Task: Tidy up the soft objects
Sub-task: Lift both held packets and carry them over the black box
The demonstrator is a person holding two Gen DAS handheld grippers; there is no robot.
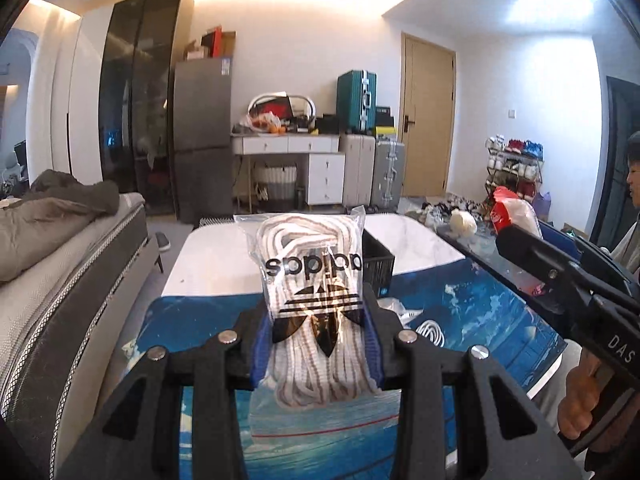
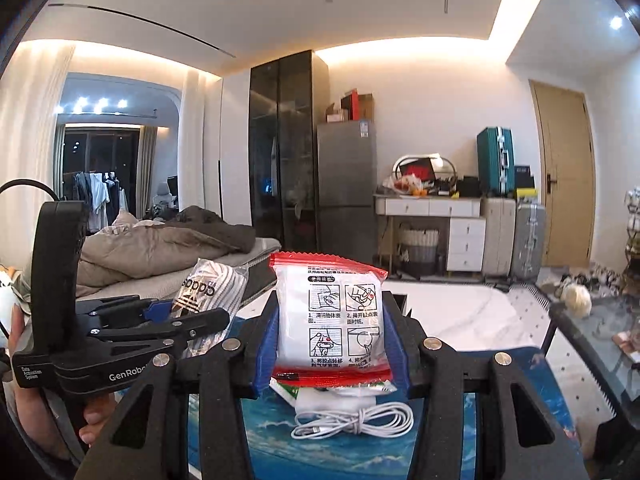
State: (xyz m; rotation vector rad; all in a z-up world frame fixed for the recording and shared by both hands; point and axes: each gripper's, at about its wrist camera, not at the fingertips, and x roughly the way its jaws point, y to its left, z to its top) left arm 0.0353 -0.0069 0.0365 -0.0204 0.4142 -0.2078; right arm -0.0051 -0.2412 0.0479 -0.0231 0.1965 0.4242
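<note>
My left gripper is shut on a clear plastic bag of white, brown-striped shoelaces with a black trefoil logo, held up above a blue sea-print mat. My right gripper is shut on a white packet with red sealed ends and printed instruction pictures. From the right wrist view the left gripper and its lace bag show at the left. The right gripper with its red-and-white packet appears at the right edge of the left wrist view. A coiled white cable lies on the mat below.
A black crate stands on the white marble table behind the mat. A bed with a brown duvet is at the left. A glass side table with a cream fluffy ball is at the right. A person sits at the right edge.
</note>
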